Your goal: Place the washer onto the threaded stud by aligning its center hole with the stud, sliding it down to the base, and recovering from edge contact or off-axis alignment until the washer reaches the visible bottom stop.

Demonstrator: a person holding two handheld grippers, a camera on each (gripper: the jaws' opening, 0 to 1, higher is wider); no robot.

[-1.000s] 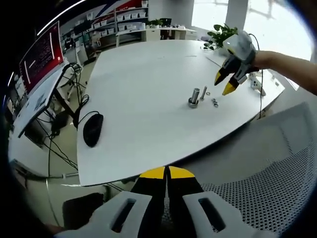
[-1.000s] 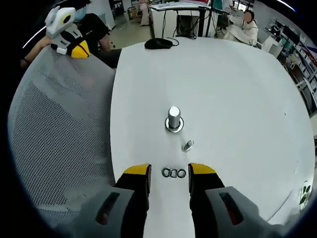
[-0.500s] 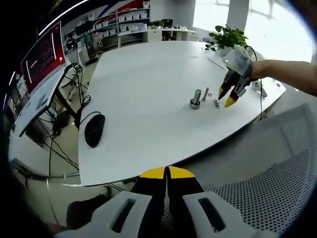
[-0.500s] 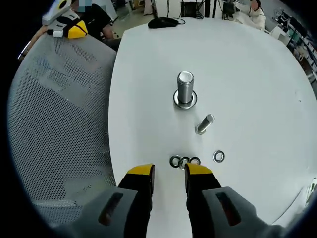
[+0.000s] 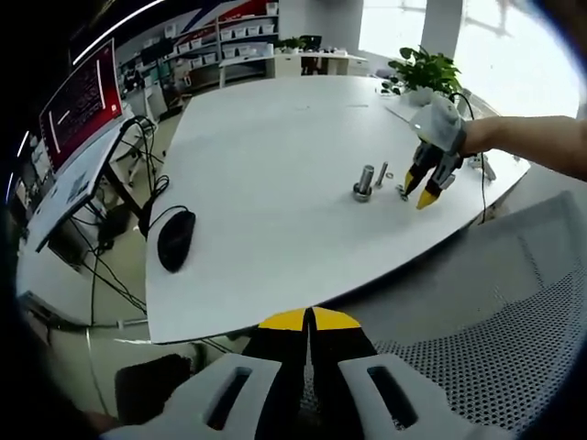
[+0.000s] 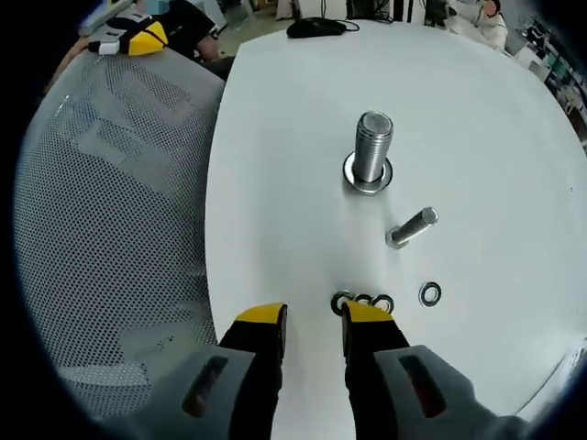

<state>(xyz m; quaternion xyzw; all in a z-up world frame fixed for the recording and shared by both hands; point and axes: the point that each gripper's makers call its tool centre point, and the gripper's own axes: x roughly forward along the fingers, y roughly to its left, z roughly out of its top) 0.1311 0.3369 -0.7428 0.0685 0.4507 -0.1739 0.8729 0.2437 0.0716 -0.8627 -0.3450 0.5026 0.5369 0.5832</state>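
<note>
**A:** Where are the washers?

**B:** In the right gripper view, a row of three washers (image 6: 363,302) lies on the white table (image 6: 275,183), lower centre, touching the right gripper (image 6: 315,317) at its right fingertip. A fourth washer (image 6: 429,294) lies just to their right.

**A:** And the stud?

**B:** The threaded stud (image 6: 371,152) stands upright on its base, upper centre. A loose bolt (image 6: 411,228) lies between it and the washers.

**A:** The tongs?

**B:** The right gripper's jaws stand slightly apart, empty. In the left gripper view, the left gripper (image 5: 308,319) at bottom centre has its jaws together, above a mesh chair back (image 5: 495,339). A computer mouse (image 5: 175,241) sits at the left.
</note>
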